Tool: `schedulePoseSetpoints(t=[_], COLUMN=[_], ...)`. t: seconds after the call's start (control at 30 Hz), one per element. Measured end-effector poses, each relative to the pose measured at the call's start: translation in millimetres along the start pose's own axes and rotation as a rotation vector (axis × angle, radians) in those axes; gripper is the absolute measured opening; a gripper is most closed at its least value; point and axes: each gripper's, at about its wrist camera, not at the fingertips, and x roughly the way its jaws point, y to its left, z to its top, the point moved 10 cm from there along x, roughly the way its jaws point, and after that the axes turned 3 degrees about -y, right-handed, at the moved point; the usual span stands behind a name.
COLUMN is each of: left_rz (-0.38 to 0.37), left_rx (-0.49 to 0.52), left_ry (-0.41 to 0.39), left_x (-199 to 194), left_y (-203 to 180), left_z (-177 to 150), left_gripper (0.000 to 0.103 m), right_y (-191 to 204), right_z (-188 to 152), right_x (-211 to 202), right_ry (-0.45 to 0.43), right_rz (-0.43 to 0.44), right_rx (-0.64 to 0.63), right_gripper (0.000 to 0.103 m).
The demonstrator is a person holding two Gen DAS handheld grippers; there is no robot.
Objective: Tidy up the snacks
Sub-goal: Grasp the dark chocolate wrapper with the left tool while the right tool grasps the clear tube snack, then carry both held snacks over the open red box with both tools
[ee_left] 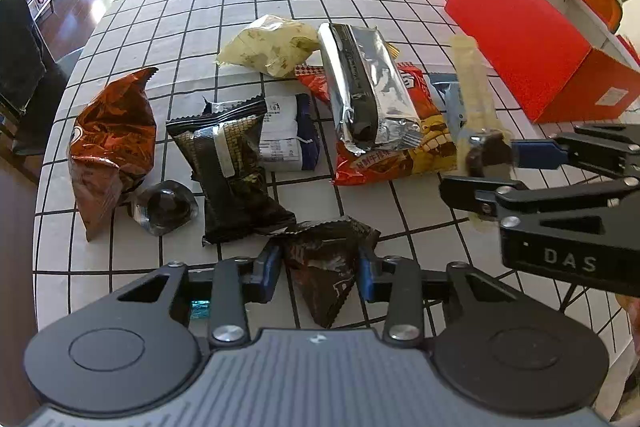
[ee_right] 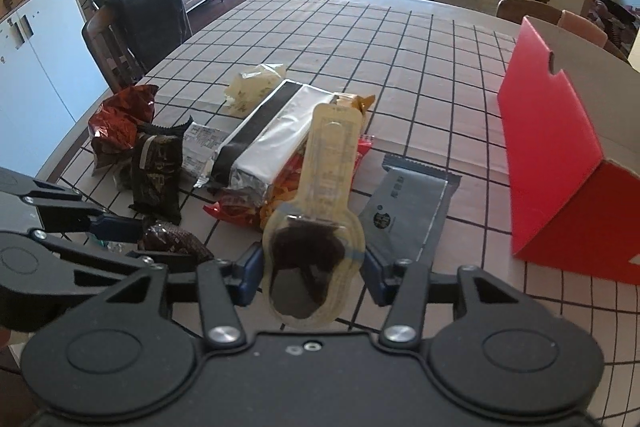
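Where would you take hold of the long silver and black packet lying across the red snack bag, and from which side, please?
Grip the silver and black packet across its narrow width near the middle, coming down from above. It lies flat and long on the red snack bag, with both long edges exposed in the left wrist view. Its crimped ends look flimsy, so the firmer body is probably safer.

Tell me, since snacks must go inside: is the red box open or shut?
Open. The red box has its lid flap raised, showing the pale inner wall in both views. Its contents cannot be seen.
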Motion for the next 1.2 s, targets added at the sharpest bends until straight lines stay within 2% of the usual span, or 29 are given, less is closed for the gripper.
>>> schedulePoseSetpoints(t=[0.2,0.43,0.77,1.0,1.2], left_rz=[-0.017,-0.021,-0.053,-0.098,-0.125], left_rx=[-0.024,-0.022,-0.021,0.009,0.053], left_ry=[-0.022,-0.048,-0.117,-0.173,-0.231], left_x=[-2.0,-12.6,-42.9,-77.8,-103.1], left_y=[2.0,2.0,-1.7,-20.2,-47.1], left_z=[-0.8,-5.6,-3.9,12.0,42.1], left_gripper=[0.034,0.027,0.026,0.026,0.026], right_y=[-1.9,-0.7,-3.2,-13.1,-37.2], right_z=[-4.0,-8.0,-12.4,-7.0,6.5], right_x=[-13.0,-34.6,-70.6,-103.3,-131.3], right_ry=[-0.011,-0.039,-0.082,-0.113,-0.149], right_rz=[-0.027,-0.068,-0.133,-0.171,-0.193], right_rx=[0.024,0.042,0.086,0.110,0.132], right_gripper=[0.050,0.050,0.050,0.050,0.050])
